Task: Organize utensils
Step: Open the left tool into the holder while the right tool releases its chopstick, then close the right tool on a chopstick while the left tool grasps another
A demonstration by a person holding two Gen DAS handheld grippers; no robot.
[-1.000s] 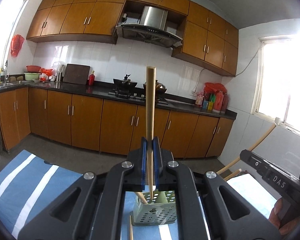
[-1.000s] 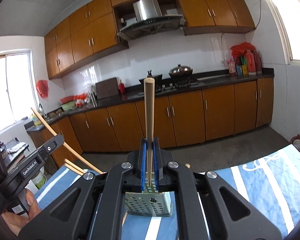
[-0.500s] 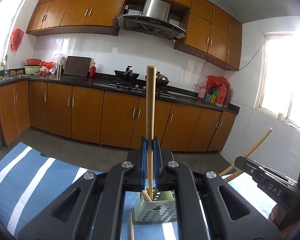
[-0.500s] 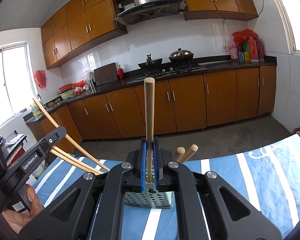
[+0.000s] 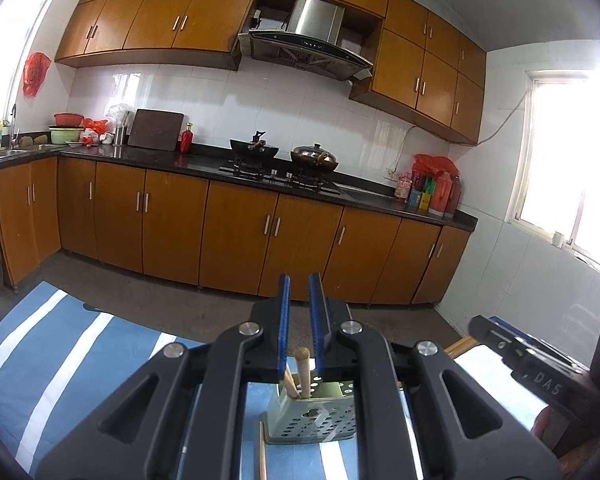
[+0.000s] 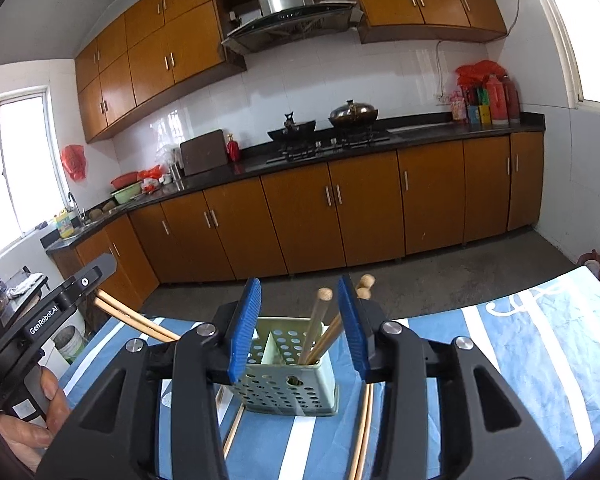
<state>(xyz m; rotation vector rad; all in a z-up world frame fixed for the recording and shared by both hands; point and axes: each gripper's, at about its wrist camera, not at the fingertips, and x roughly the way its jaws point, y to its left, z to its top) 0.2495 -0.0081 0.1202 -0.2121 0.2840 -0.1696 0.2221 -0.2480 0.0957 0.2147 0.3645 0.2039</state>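
A pale green perforated holder (image 6: 284, 376) stands on the blue striped cloth, just past my right gripper (image 6: 299, 284). Its jaws are opening wide, and no pad touches anything. Wooden chopsticks (image 6: 319, 322) lean in the holder's right compartment, their tops showing between and behind the pads. My left gripper (image 5: 299, 288) is also opening, with a narrow bare gap between its pads. Below that gap a chopstick (image 5: 303, 372) stands in the holder (image 5: 312, 420). The left gripper's body (image 6: 60, 304) shows at the left of the right wrist view, a hand under it.
Loose chopsticks (image 6: 363, 432) lie on the striped cloth (image 6: 540, 340) beside the holder, and one (image 5: 262, 460) lies in front of it. Two more sticks (image 6: 136, 318) slant out from under the left gripper's body. The right gripper's body (image 5: 540, 364) is at the right. Kitchen cabinets stand across the floor.
Both grippers have let go of their upright chopsticks, which dropped into the holder. The right jaws spread wide, the left ones only a little. Both views tilted down slightly.
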